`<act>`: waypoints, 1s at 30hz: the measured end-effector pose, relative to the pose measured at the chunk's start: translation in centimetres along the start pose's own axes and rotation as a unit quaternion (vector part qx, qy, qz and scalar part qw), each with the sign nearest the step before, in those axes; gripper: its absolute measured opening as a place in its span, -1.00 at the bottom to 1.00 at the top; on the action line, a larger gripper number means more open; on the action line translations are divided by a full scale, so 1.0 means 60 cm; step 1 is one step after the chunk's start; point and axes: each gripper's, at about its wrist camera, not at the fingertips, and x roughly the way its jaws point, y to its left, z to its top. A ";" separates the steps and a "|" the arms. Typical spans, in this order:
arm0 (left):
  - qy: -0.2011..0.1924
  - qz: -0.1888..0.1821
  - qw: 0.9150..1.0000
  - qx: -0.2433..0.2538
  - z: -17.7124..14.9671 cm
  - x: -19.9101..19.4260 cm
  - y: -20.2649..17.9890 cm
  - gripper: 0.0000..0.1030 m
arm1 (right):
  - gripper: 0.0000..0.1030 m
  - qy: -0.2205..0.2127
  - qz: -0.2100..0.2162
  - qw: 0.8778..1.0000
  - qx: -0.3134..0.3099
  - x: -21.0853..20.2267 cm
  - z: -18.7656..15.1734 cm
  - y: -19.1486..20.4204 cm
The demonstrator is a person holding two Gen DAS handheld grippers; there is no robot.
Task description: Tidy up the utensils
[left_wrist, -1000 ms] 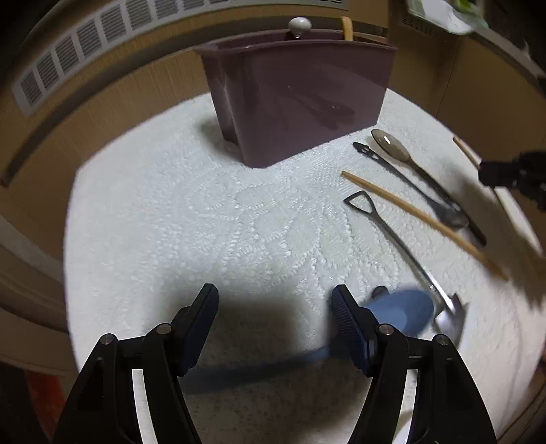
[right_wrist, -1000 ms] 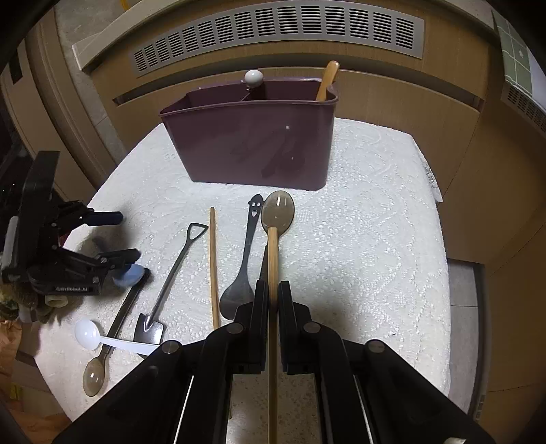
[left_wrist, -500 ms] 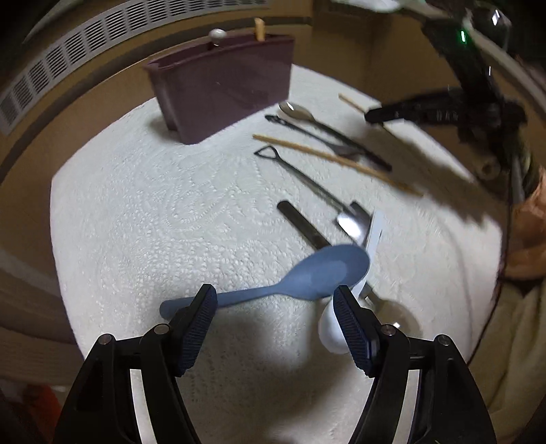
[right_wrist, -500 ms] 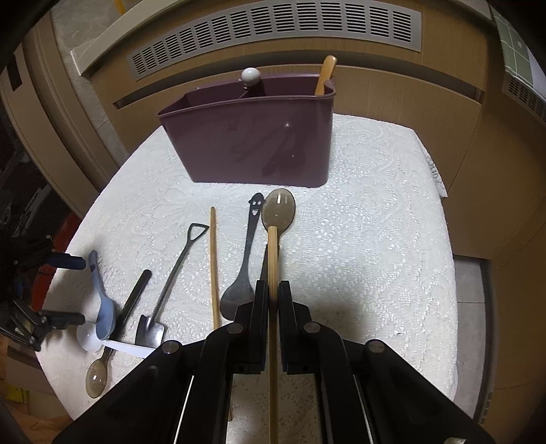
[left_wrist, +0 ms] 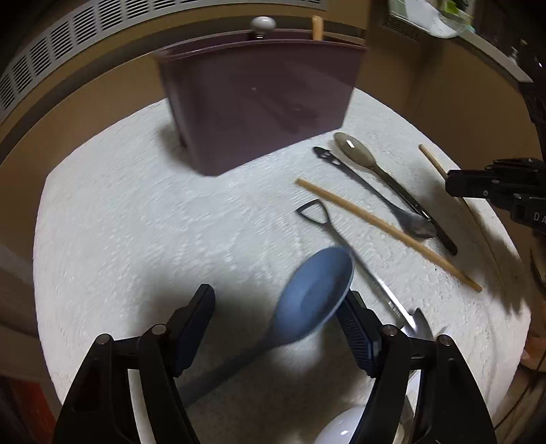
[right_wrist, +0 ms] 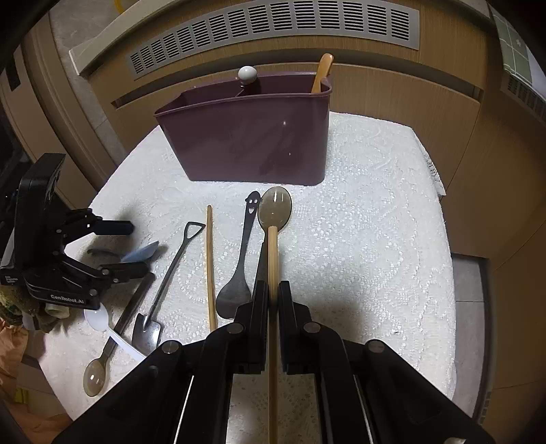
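A blue spoon (left_wrist: 314, 293) lies on the white lace cloth between the fingers of my left gripper (left_wrist: 278, 293), bowl forward and close to the right finger. The jaws stand wide and the pads do not press on it. In the right wrist view the left gripper (right_wrist: 138, 247) sits at the table's left edge. My right gripper (right_wrist: 273, 285) is shut on a wooden chopstick (right_wrist: 272, 252) that runs forward over a translucent brown spoon (right_wrist: 274, 208). The purple organiser (right_wrist: 252, 136) stands at the back with a white-knobbed utensil (right_wrist: 247, 73) and a wooden handle (right_wrist: 324, 71) in it.
On the cloth (right_wrist: 375, 239) lie a second chopstick (right_wrist: 210, 266), a black smiley-handled spoon (right_wrist: 242, 256), a shovel-shaped spoon (right_wrist: 170, 269), a white spoon (right_wrist: 97, 317) and a small translucent spoon (right_wrist: 94, 375). A vented wooden cabinet (right_wrist: 273, 30) rises behind the table.
The left gripper has swung back toward the organiser, still wide. The blue spoon lay crosswise in front of its fingers; it now lies lengthwise between them. The right gripper and chopstick have not moved.
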 end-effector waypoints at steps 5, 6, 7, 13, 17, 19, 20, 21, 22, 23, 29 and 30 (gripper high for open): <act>0.005 -0.006 0.999 -0.033 0.006 -0.004 -0.012 0.11 | -0.89 0.006 0.007 1.000 0.011 0.011 0.000 -0.011; 0.007 -0.014 0.999 -0.041 0.004 -0.007 -0.012 0.04 | -0.89 0.008 0.008 1.000 0.012 0.013 0.000 -0.013; 0.010 -0.016 0.999 -0.044 -0.002 -0.012 -0.013 0.02 | -0.89 0.009 0.008 1.000 0.012 0.016 0.000 -0.014; 0.009 0.023 0.999 -0.029 -0.010 -0.017 -0.043 -0.41 | -0.88 0.017 0.000 1.000 0.006 0.039 0.003 -0.013; -0.019 0.026 0.996 -0.080 -0.003 -0.036 -0.031 -0.82 | -0.88 0.019 -0.006 1.000 0.007 0.050 -0.001 -0.013; -0.043 0.019 0.993 -0.110 -0.001 -0.053 -0.023 -0.85 | -0.88 0.018 -0.016 1.000 0.003 0.056 0.001 -0.015; -0.055 0.017 0.991 -0.125 -0.001 -0.061 -0.018 -0.85 | -0.88 0.020 -0.020 1.000 0.001 0.062 0.002 -0.015; -0.065 0.014 0.988 -0.139 -0.002 -0.068 -0.015 -0.85 | -0.88 0.023 -0.024 0.999 -0.001 0.068 0.003 -0.016; -0.074 0.015 0.986 -0.149 -0.008 -0.079 -0.008 -0.85 | -0.88 0.019 -0.027 0.999 -0.006 0.070 0.004 -0.015; -0.079 0.021 0.985 -0.153 -0.009 -0.085 -0.006 -0.85 | -0.88 0.019 -0.034 0.999 -0.016 0.071 0.005 -0.009; -0.040 0.030 0.988 -0.143 -0.010 -0.062 -0.007 -0.81 | -0.88 0.019 -0.046 0.998 -0.039 0.065 0.000 0.005; -0.041 0.024 0.989 -0.140 -0.008 -0.058 -0.010 -0.80 | -0.88 0.018 -0.039 0.998 -0.034 0.062 -0.002 0.002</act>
